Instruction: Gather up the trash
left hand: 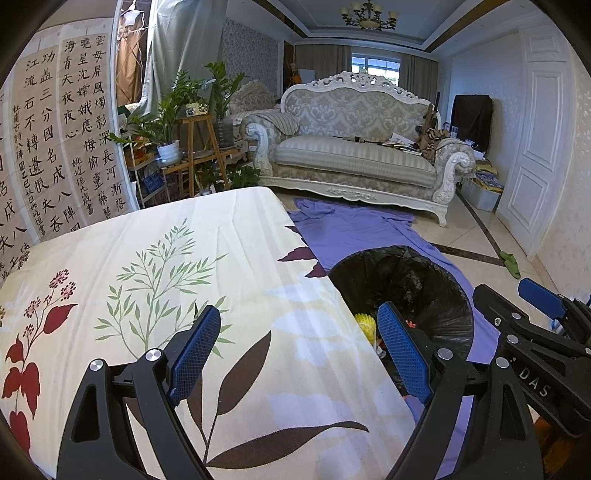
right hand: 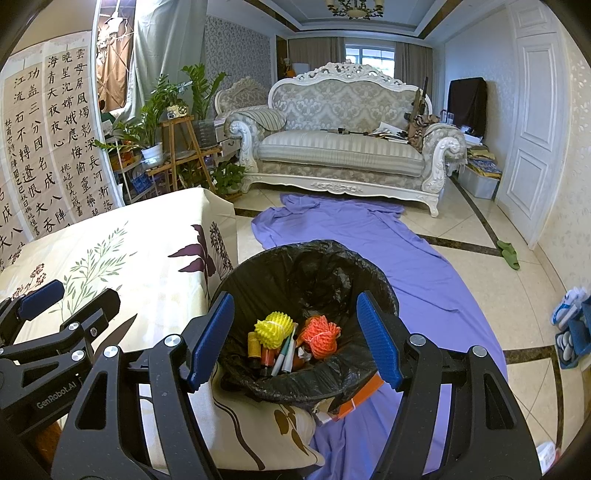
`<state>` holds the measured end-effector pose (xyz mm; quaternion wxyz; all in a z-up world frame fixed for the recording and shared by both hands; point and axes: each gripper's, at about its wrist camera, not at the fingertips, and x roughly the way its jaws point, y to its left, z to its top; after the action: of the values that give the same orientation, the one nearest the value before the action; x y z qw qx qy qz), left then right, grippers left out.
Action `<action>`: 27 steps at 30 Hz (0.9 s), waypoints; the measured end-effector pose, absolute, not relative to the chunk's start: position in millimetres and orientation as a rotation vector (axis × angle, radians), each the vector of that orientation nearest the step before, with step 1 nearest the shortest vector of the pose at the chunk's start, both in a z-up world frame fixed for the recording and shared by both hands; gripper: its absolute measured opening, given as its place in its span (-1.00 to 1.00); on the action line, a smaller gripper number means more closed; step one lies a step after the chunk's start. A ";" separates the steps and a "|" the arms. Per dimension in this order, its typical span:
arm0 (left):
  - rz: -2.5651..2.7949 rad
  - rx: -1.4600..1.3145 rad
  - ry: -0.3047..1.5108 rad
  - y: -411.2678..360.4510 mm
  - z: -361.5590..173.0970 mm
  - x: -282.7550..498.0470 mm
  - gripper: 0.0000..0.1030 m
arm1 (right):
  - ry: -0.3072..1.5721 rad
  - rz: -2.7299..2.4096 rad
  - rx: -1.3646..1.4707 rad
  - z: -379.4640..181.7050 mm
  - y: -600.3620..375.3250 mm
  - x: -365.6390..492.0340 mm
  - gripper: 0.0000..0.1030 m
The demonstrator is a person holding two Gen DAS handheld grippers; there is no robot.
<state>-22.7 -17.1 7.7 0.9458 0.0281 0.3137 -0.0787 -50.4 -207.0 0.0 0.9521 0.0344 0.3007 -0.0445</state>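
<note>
One black-lined trash bin [right hand: 306,295], standing just beside the floral-covered table [right hand: 147,266], holds yellow foam netting [right hand: 275,328], orange foam netting [right hand: 321,334] and several pens [right hand: 284,360], while left gripper [left hand: 295,354] and right gripper [right hand: 295,339] both gape wide, empty, above it.

L claw [left hand: 295,347] open, over tablecloth [left hand: 155,288]

Lighting: I read both views as bright daylight, entering through the far window [left hand: 375,66], which is blown out; the chandelier [left hand: 369,16] appears unlit. Cast: cool, bluish. Shadows: soft; the bin liner [right hand: 306,280] interior is dark with glossy highlights. Distortion: strong fisheye bending, black vignette at corners. Focus: sharp centrally, softer toward edges.
</note>
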 end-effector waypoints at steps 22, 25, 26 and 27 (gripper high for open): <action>-0.181 0.044 0.634 -32.3 8.0 -28.9 0.64 | 0.615 -0.089 0.067 0.7 -203.4 -51.0 0.31; -0.179 0.044 0.631 -34.6 7.7 -29.8 0.65 | 0.614 -0.089 0.068 0.3 -203.8 -50.6 0.31; -0.180 0.042 0.631 -34.1 7.9 -29.7 0.65 | 0.614 -0.089 0.067 0.5 -203.6 -50.7 0.31; -0.180 0.041 0.631 -33.1 8.3 -28.9 0.65 | 0.614 -0.090 0.067 0.7 -203.5 -50.7 0.31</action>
<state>-28.9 -33.1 8.3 0.9464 0.0200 0.3100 -0.0883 -50.7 -203.5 0.7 0.9516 0.0330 0.3022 -0.0440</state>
